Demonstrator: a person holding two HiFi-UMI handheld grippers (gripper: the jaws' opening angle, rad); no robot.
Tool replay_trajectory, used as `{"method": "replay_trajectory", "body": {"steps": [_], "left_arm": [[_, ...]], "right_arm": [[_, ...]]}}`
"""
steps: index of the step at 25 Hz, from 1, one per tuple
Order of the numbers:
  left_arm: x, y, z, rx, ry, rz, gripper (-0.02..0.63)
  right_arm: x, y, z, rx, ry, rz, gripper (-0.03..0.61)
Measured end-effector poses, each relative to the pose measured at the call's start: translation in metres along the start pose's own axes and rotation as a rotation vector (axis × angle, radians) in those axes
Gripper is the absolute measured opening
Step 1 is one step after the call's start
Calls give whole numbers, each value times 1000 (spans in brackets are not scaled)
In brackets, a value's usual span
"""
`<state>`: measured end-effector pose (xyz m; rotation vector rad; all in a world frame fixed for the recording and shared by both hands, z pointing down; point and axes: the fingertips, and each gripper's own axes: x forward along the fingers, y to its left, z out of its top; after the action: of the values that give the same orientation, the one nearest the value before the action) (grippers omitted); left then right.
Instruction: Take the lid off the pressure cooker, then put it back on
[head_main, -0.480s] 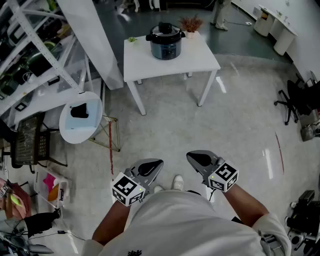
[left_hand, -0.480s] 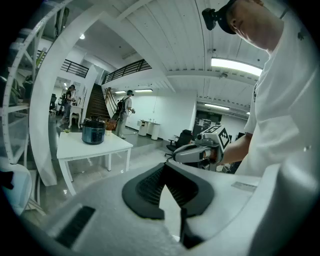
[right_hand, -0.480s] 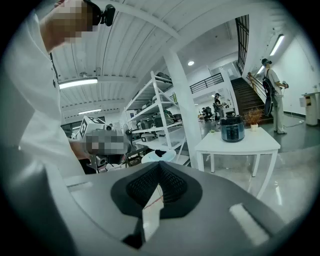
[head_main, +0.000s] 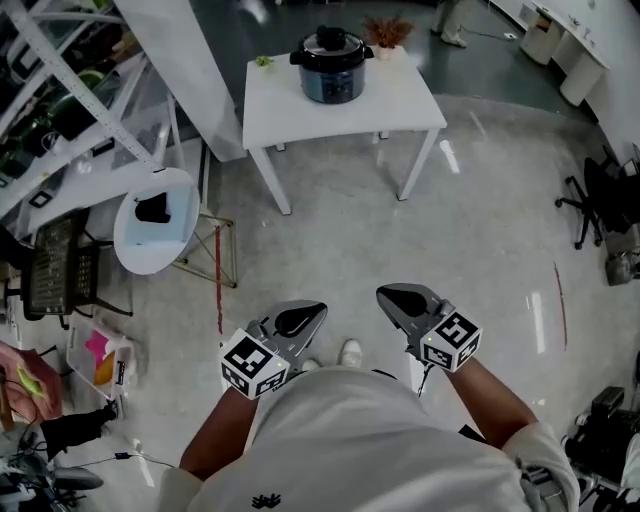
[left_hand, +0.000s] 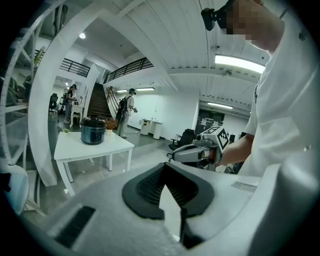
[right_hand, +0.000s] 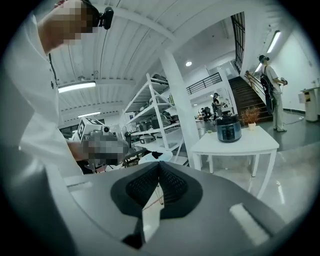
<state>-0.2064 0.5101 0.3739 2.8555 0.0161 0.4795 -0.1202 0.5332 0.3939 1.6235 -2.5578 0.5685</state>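
Observation:
The pressure cooker (head_main: 332, 66), dark blue with a black lid on it, stands on a white table (head_main: 400, 105) far ahead across the floor. It also shows small in the left gripper view, cooker (left_hand: 93, 131), and in the right gripper view, cooker (right_hand: 228, 127). My left gripper (head_main: 303, 317) and right gripper (head_main: 397, 299) are held close to my body, well short of the table. Both point forward and slightly down. Each has its jaws shut with nothing between them, as the left gripper (left_hand: 165, 166) and right gripper (right_hand: 159, 165) show in their own views.
A potted plant (head_main: 388, 32) stands beside the cooker. A round white side table (head_main: 155, 232) with a dark object, a slanted white column (head_main: 185, 70) and shelving (head_main: 50, 110) are on the left. Office chairs (head_main: 600, 200) are at the right. People stand by a staircase (right_hand: 272, 90).
The table with the cooker and both grippers sit a little higher in the head view. The grippers stay shut and empty, side by side.

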Motion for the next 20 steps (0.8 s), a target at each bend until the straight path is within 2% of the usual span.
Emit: {"method": "replay_trajectory", "body": {"steps": [1,3,4,10,15,20], "left_arm": [[4,0,1,1,4,-1,5],[13,-1,2,11,13,-8,5],[17,-2,1,17,19,-13,5],[43,-7,0,27,47,-74,5],[58,16,5,17,47,-141,6],[77,66,25,19,23,-214,6]], "right_arm": [[-3,-4,4,4,-21,13,18],[-8,-13,12,9,-60,48,173],[-10,-18,16,10,-72,63,214],[-16,-67,32,-29,-84,64,352],[3,-114,50,-80,-75,-3,367],[40,-153,77,-95,-80,-41,356]]}}
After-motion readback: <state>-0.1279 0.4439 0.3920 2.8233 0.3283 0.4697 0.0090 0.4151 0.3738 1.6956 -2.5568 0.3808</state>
